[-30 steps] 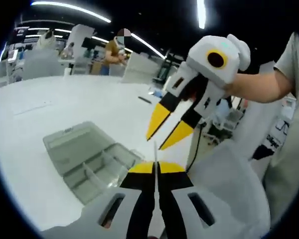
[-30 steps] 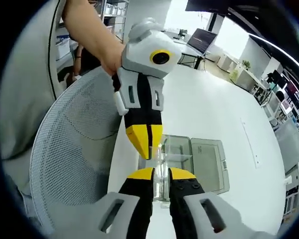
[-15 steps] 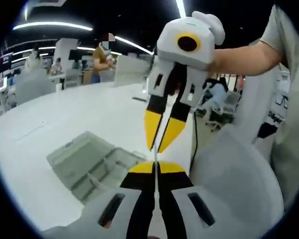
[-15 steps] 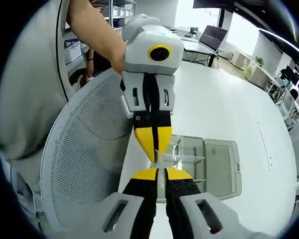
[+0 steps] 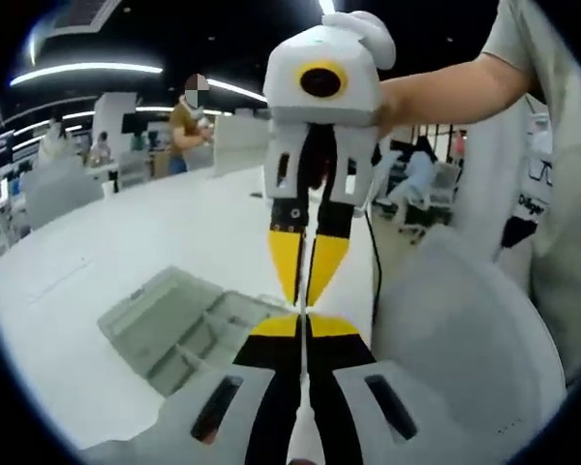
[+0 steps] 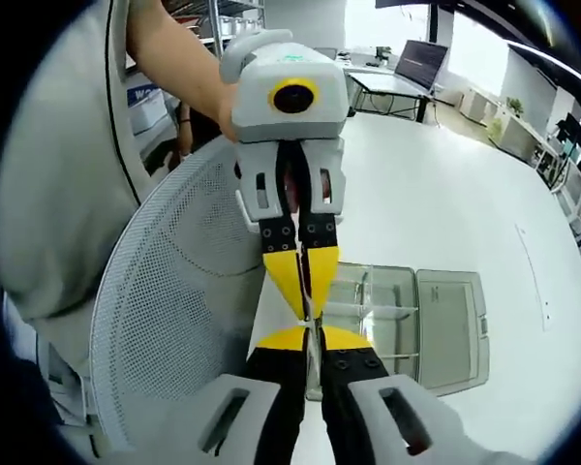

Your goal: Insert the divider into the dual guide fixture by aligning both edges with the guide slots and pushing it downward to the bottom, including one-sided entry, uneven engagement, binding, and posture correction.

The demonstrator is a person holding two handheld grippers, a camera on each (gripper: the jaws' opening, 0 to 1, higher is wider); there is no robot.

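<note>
1. Change since the earlier frames: in the left gripper view the right gripper has swung from the upper right of the frame to the centre. It now points straight down at the left gripper, tips nearly meeting. In the right gripper view the left gripper has likewise centred above the right gripper.

2. Finger state, left gripper: the fingers stand narrow, pinched on the thin clear divider, which shows edge-on as a pale line between them.

3. Finger state, right gripper: the fingers stand narrow, with the divider edge showing in the gap. Whether they press on it or only flank it cannot be told.

4. Location of the task part: the divider is held in the air between the two grippers, above the near edge of the white worktop. The clear fixture lies open on the worktop, lower left of centre in the left gripper view and right of centre in the right gripper view.

5. Progress: judged from these views, insertion has not begun. The divider is well apart from the guide slots. Alignment, entry of both edges, and the push to the bottom remain.

6. Orientation: the divider's long axis runs along the fingers, up the frame centre in both views. Its thin edge faces each camera.
</note>
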